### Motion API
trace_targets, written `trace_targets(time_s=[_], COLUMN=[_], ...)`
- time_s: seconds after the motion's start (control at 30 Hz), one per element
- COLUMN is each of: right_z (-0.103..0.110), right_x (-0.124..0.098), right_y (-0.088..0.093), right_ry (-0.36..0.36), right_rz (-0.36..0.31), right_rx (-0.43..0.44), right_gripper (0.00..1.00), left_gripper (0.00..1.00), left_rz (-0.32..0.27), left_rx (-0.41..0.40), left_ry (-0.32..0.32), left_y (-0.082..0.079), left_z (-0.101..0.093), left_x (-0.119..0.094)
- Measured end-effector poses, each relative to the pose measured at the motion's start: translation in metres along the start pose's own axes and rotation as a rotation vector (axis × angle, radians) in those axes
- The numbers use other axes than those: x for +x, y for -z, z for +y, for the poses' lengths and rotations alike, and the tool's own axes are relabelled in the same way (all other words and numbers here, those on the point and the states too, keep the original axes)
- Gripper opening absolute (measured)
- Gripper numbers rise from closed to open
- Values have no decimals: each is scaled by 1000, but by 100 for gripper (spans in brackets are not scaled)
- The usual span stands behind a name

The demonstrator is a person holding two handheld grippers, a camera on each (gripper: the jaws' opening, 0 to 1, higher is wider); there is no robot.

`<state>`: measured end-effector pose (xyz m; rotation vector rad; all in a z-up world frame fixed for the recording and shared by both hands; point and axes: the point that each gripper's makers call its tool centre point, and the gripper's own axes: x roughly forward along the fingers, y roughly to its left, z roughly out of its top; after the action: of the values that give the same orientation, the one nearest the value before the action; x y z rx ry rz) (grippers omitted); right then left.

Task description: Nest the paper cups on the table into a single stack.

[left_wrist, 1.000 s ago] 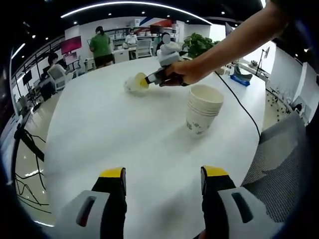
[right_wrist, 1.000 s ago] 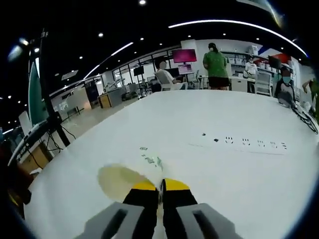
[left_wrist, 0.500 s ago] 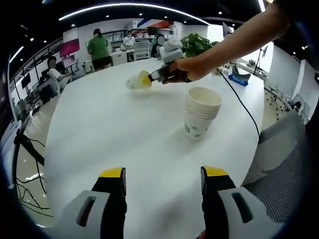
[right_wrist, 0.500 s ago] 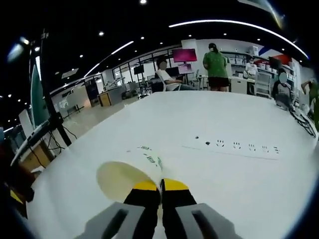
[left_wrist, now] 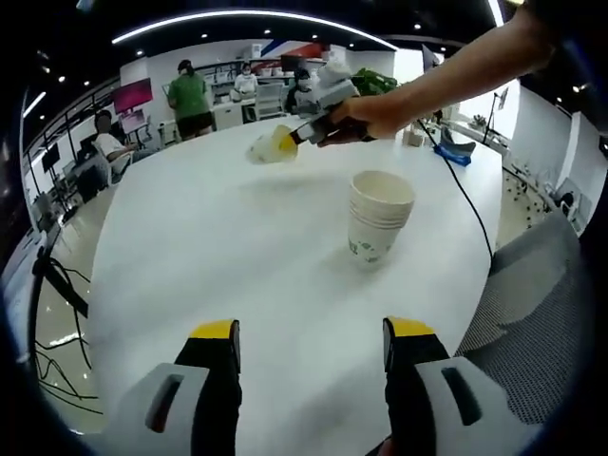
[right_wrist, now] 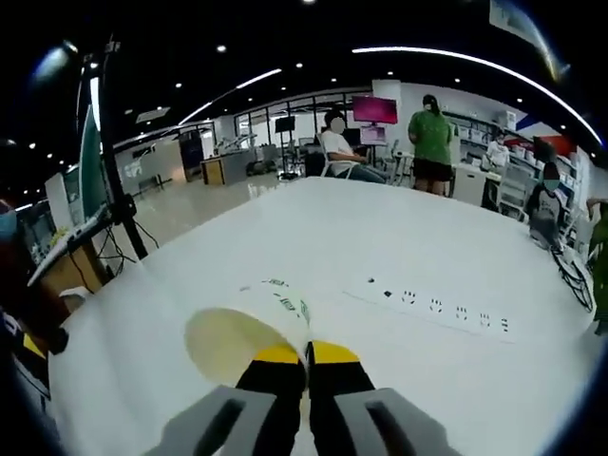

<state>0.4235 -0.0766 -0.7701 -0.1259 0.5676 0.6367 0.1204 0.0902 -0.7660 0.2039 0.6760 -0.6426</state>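
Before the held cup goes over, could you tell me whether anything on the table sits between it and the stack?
Nothing visible does. The right gripper holds the paper cup above the white table, and the stretch from there to the stack of cups is bare tabletop. The left gripper hangs open, nearer the camera.

One white table [left_wrist: 190, 247] carries the cups. One stack of paper cups [left_wrist: 377, 217] stands toward its right edge; about four nested rims show, though the exact number is hard to tell. One single paper cup [left_wrist: 266, 146] is held off the table near its far edge by the right gripper [left_wrist: 293, 139], which a person's hand [left_wrist: 366, 116] grips. That makes two cup groups. The left gripper [left_wrist: 309, 347] shows two yellow-tipped jaws. In the right gripper view, one white power strip [right_wrist: 437, 309] lies on the table, with about five socket groups.
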Motion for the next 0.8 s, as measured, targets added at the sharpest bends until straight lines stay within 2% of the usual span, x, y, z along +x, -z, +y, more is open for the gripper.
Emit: trace_targets(time_s=[0.27,0.47,0.63,0.8], right_z=[-5,-3,2,0], right_x=[-12,-29,-43,-57], right_y=[-5,-11,-12,-16], right_ry=[2,6,3,5], right_rz=[1,0,5,0], right_rx=[-35,-51,-109,-115], right_gripper=[0,0,0,0], left_gripper=[59,59,59,59], left_rz=[-14,-22,-29,-33], left_rx=[9,21,28,40], left_ry=[-2,1,4,11], left_y=[-2,-5,-6,-7], left_z=[1,-2,-6,-9], left_x=[-1,-4,-6,-5])
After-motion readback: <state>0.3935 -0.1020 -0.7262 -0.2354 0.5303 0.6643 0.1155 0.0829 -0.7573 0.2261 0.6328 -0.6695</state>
